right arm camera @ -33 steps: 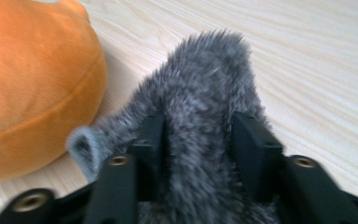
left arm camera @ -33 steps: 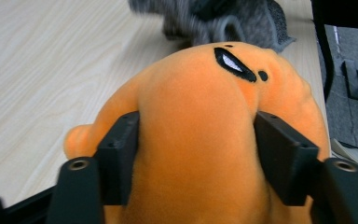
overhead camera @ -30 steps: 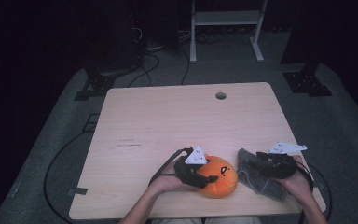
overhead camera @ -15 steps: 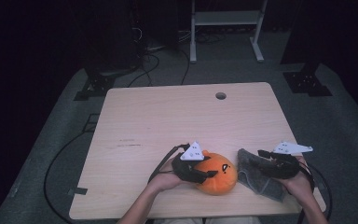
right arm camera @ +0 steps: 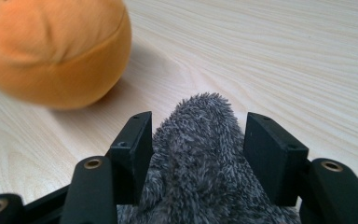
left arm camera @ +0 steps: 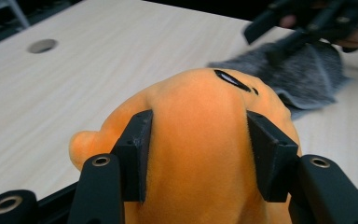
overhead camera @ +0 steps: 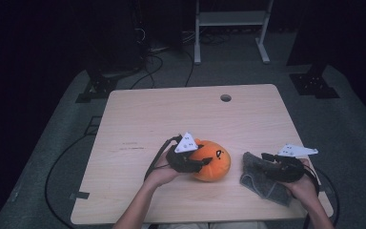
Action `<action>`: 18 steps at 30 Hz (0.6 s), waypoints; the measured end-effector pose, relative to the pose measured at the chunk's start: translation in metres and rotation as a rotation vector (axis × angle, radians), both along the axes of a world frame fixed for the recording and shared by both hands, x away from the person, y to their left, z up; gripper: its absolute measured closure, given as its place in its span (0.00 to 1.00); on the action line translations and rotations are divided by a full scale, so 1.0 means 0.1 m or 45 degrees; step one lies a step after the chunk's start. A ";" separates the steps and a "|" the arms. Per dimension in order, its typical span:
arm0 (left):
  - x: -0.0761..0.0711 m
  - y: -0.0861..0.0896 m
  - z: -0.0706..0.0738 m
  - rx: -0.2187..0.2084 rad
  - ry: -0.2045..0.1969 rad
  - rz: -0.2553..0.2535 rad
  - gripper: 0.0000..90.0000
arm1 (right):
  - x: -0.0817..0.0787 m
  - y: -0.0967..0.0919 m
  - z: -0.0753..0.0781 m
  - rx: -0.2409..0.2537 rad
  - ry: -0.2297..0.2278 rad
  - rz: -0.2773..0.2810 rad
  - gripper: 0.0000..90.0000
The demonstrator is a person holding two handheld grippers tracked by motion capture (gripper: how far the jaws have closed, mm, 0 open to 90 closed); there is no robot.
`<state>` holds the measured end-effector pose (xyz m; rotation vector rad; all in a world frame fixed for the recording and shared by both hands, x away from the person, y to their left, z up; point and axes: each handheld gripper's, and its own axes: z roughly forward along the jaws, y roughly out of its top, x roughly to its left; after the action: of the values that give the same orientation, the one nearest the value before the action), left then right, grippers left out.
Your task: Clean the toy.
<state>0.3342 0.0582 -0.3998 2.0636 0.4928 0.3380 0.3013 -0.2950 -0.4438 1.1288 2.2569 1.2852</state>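
Change since earlier: left gripper (overhead camera: 205,163) and the orange plush toy (overhead camera: 214,160) had shifted slightly away from the near edge of the tabletop (overhead camera: 171,114), and the jaws had just been closing with the toy between them; the right gripper (overhead camera: 267,164) had kept its place.
Left gripper: clenched on the orange plush toy, both jaws pressed into its soft sides, as the left gripper view showed (left arm camera: 198,135).
Left hand: wrapped around the gripper body (overhead camera: 164,171), on the side of the toy away from the cloth.
Orange plush toy: round, with a small dark mark on top (left arm camera: 205,116); sat near the tabletop's near edge, just beside the grey cloth (overhead camera: 262,179). Whether it still touched the tabletop could not be told.
Right gripper: jaws stood on either side of a raised fold of the grey cloth (right arm camera: 198,154); its left jaw touched the fold, and whether the right jaw pressed on it could not be told.
Grey cloth: fuzzy and crumpled, lying on the tabletop on the side of the toy away from the left hand, close by but apart from it.
Right hand: behind the cloth (overhead camera: 305,183), near the tabletop's near corner.
Tabletop: pale wood, with a round hole (overhead camera: 226,98) well apart from the toy, near the far edge.
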 end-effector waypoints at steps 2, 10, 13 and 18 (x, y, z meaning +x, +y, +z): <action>0.05 0.02 0.01 0.007 -0.015 0.030 0.52 | 0.00 0.01 0.00 -0.001 0.002 0.002 0.46; 0.24 0.01 0.09 0.015 -0.044 0.090 0.52 | 0.02 0.00 0.01 0.012 0.007 0.000 0.46; 0.32 0.00 0.14 0.037 -0.063 0.112 0.52 | 0.03 0.00 0.01 0.014 -0.002 0.001 0.46; 0.43 0.00 0.20 0.038 -0.076 0.136 0.52 | 0.04 0.00 0.02 0.020 -0.002 0.002 0.46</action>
<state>0.3775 0.0581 -0.3796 2.0541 0.5657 0.4713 0.3053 -0.2952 -0.4420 1.1310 2.2510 1.3062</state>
